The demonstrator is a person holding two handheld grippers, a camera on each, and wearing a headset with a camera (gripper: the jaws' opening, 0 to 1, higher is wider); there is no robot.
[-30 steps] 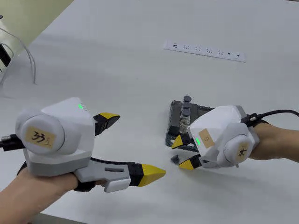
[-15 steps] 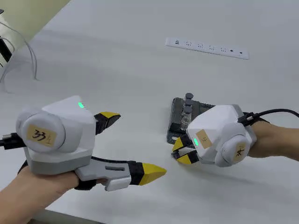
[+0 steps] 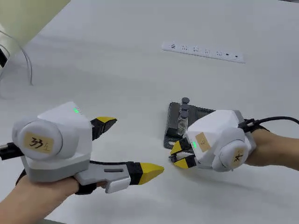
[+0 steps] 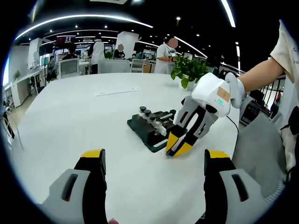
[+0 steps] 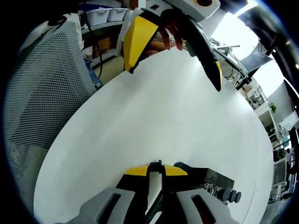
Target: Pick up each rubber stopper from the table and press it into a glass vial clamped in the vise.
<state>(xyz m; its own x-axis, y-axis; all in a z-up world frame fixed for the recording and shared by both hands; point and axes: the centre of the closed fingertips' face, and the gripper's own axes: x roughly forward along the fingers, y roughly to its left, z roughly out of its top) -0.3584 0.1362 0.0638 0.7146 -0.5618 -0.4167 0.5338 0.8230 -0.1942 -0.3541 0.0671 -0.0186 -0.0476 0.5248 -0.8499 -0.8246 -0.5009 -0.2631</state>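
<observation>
A black vise (image 3: pixel 174 122) stands on the white table and holds small glass vials (image 3: pixel 183 122), two of them with dark stoppers (image 3: pixel 185 100) on top. Just in front of the vise's near end, my right gripper (image 3: pixel 179 155) hangs low over the table, its yellow tips drawn together. In the right gripper view a small dark rubber stopper (image 5: pixel 157 163) is pinched between the tips of the right gripper (image 5: pixel 156 170). My left gripper (image 3: pixel 128 147) is at the lower left, wide open with nothing in it. The left gripper view looks past the left gripper (image 4: pixel 154 156) at the vise (image 4: pixel 145 130) and the right gripper (image 4: pixel 177 148).
A white power strip (image 3: pixel 203 51) lies across the table behind the vise. A cable (image 3: pixel 275 120) trails from the right hand. A grey mesh chair (image 5: pixel 44 88) stands off the table's near side. People stand in the room beyond the far edge.
The right gripper's jaws, open around a loose stopper on the table a second ago, have shut on it. The left gripper has hardly moved.
</observation>
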